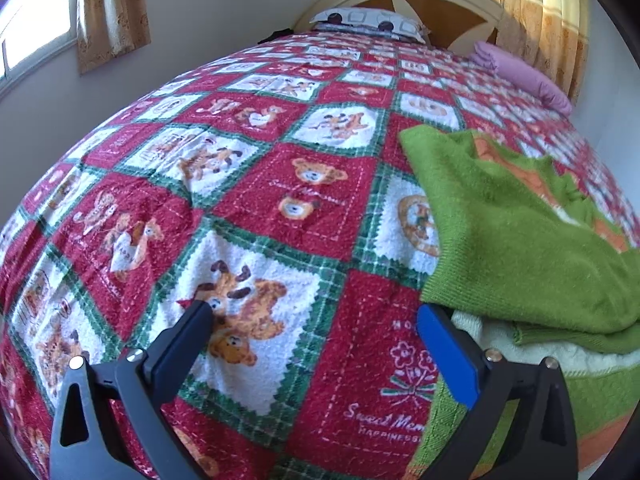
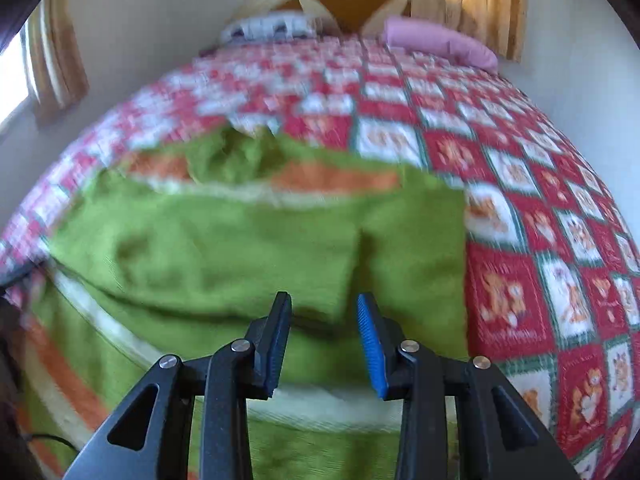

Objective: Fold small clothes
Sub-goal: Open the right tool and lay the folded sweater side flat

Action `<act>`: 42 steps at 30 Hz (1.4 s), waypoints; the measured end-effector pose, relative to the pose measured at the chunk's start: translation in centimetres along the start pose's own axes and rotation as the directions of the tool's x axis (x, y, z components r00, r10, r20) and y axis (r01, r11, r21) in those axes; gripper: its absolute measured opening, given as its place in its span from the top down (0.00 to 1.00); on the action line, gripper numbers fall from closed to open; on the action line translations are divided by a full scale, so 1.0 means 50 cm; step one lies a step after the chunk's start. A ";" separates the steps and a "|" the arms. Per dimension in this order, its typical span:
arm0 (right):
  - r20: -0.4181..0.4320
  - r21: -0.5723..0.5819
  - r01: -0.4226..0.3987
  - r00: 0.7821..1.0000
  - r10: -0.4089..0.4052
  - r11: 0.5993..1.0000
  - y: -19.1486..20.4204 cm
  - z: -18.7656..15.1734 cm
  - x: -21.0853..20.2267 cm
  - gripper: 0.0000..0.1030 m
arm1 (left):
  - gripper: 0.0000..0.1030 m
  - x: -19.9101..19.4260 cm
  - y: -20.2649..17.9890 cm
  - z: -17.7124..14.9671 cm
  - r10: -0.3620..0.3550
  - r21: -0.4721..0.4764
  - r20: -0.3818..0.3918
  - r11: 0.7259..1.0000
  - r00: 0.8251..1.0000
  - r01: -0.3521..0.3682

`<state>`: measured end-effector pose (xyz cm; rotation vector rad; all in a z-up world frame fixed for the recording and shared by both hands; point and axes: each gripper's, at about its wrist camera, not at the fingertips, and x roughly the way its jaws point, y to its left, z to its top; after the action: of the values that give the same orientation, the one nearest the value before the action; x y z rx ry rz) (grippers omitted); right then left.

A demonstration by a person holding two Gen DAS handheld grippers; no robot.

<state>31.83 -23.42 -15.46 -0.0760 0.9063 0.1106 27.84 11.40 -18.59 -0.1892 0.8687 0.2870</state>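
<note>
The bed (image 1: 256, 200) fills both views under a red, white and green teddy-bear quilt (image 2: 540, 288), with pillows at the far end. The green sweater (image 2: 224, 256) with orange and cream stripes lies on the near part of the quilt, already partly folded over itself. It looks soft, fuzzy and light, likely to sag and drag, so a hem or folded edge seems the best hold. The left tongs (image 1: 316, 316) gape wide at the sweater's left edge, empty. The right tongs (image 2: 324, 304) hover over its middle, partly open, gripping nothing.

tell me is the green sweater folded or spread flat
Partly folded: the green sweater has both sleeves laid across its body, hem end not yet folded.
</note>
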 end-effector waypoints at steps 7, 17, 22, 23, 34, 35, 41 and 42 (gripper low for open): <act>0.109 0.081 -0.003 0.994 -0.006 0.997 -0.081 -0.033 -0.063 0.66 | 0.00 -0.080 0.054 0.017 -0.020 -0.163 0.150 0.986 0.988 0.045; 0.047 0.044 0.040 0.998 -0.042 0.998 -0.085 -0.047 -0.022 0.66 | 0.00 0.003 -0.100 0.064 0.064 0.153 0.075 0.985 0.995 -0.075; 0.026 0.045 0.050 0.998 -0.051 0.998 -0.103 -0.077 -0.019 0.66 | 0.00 0.032 -0.078 0.054 0.062 0.132 0.004 0.989 0.998 -0.062; 0.025 0.086 0.018 1.000 -0.020 0.996 -0.117 -0.082 -0.015 0.65 | 0.00 0.036 -0.071 0.053 0.046 0.122 -0.004 0.991 0.999 -0.046; 0.062 0.171 -0.026 0.998 0.015 0.985 -0.136 -0.084 -0.053 0.59 | 0.00 0.000 -0.037 0.048 -0.049 0.036 0.007 0.998 0.999 0.049; 0.066 0.176 -0.026 0.998 0.015 0.984 -0.137 -0.085 -0.058 0.59 | 0.00 -0.017 -0.036 0.044 -0.050 0.047 0.024 0.998 0.998 0.049; 0.052 0.193 -0.028 0.999 0.018 0.981 -0.124 -0.106 -0.078 0.59 | 0.00 -0.078 -0.039 0.022 -0.083 0.103 0.059 0.992 0.995 0.077; 0.058 0.195 -0.033 0.998 0.022 0.980 -0.120 -0.112 -0.086 0.59 | 0.00 -0.084 -0.041 0.018 -0.089 0.109 0.054 0.991 0.995 0.082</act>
<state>25.61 -30.26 -15.40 0.1226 0.8585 0.0480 26.58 9.00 -14.70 -0.1180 0.8134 0.1649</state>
